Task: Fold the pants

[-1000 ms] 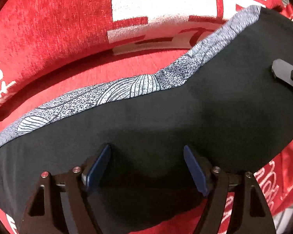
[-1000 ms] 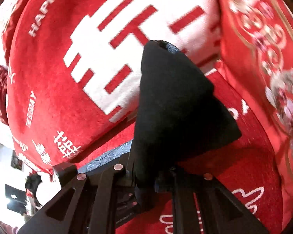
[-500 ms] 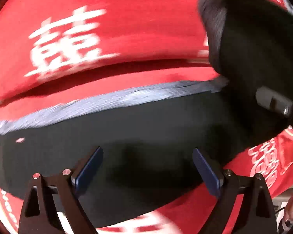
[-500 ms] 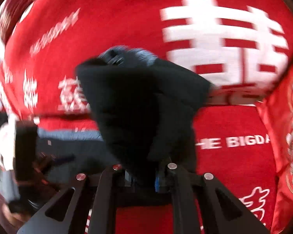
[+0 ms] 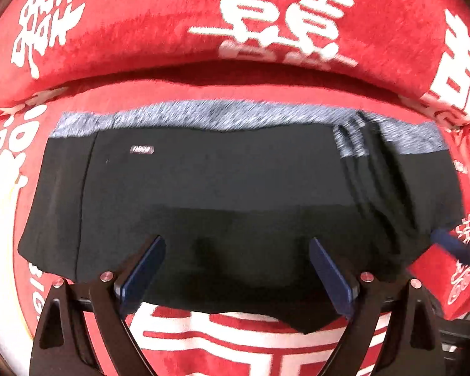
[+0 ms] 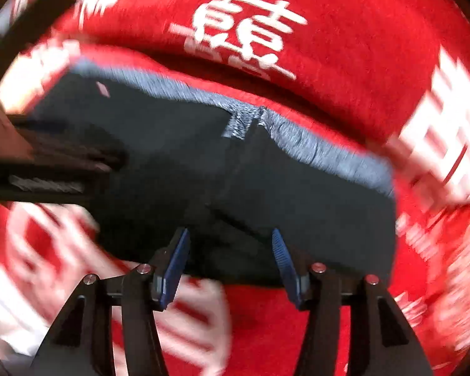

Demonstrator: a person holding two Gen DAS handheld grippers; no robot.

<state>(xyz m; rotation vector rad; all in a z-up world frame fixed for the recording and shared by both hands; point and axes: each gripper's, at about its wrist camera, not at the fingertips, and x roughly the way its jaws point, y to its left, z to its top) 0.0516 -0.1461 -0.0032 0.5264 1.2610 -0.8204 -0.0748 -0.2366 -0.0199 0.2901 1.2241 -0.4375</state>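
Your pants (image 5: 222,194) are soft, light knit cloth, black with a grey speckled waistband (image 5: 235,114), so expect them to sag and slide over themselves, not hold a crease; pinch through all the layers at an edge or corner, never in the flat middle, or only the top layer is likely to lift. They lie flat on the red blanket (image 5: 250,338) as a broad folded block, waistband on the far side from both tools and a red cushion (image 5: 172,25) just beyond it. Your left gripper (image 5: 235,274) is spread wide and holds nothing; its blue pads (image 5: 141,274) hang over the near part of the pants, with the near edge running just under and behind the fingertips. Your right gripper (image 6: 232,261) is also parted, somewhat less wide, and empty, poised over the near edge of the pants (image 6: 235,181) towards their right end, where a top layer ends in a slanted edge directly ahead of the tool. The right view is blurred, so whether the pads touch the cloth cannot be told. For a further fold, I would take the near edge at each end, one tool on each, and carry both ends evenly so the cloth does not skew.
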